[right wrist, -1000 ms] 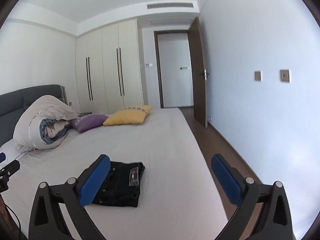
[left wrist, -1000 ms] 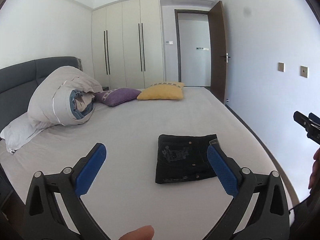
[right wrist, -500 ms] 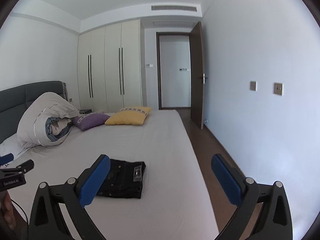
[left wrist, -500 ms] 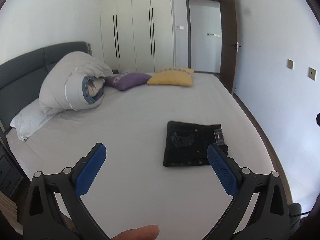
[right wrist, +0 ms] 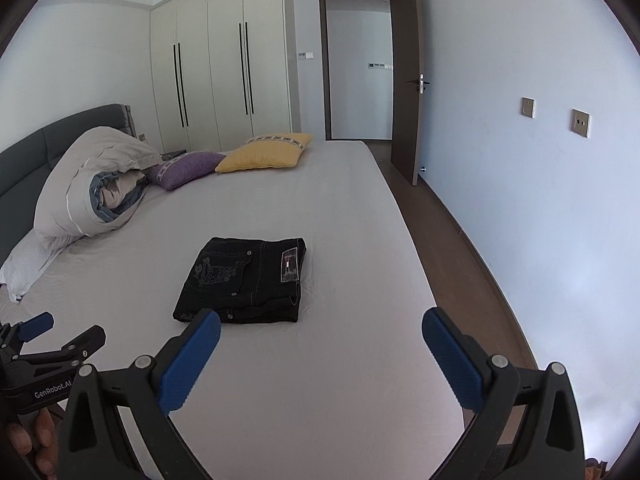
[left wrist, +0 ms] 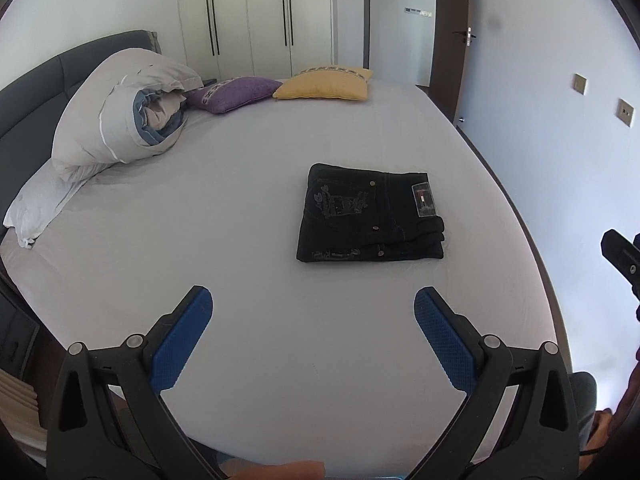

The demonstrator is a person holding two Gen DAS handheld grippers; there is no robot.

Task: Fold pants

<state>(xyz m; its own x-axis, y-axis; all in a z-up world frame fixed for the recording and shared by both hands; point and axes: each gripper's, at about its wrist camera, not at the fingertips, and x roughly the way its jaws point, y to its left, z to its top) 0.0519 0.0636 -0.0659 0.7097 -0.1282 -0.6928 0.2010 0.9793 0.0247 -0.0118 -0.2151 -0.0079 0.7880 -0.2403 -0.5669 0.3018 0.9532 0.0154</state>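
Note:
Black pants (left wrist: 370,214) lie folded in a flat rectangle on the white bed (left wrist: 240,240), with a label patch at their right end. They also show in the right wrist view (right wrist: 244,280). My left gripper (left wrist: 313,306) is open and empty, above the bed and short of the pants. My right gripper (right wrist: 321,326) is open and empty, near the pants' front right and apart from them. The left gripper's side (right wrist: 40,344) shows at the lower left of the right wrist view.
A rolled duvet (left wrist: 120,120) on a white pillow lies at the left by the grey headboard. A purple cushion (left wrist: 236,94) and a yellow cushion (left wrist: 324,88) lie at the far end. The bed's right edge drops to a wood floor (right wrist: 448,220) beside the wall.
Both cameras have tilted down towards the bed. The folded pants now sit higher and clearer in both views. Both grippers stay open and empty.

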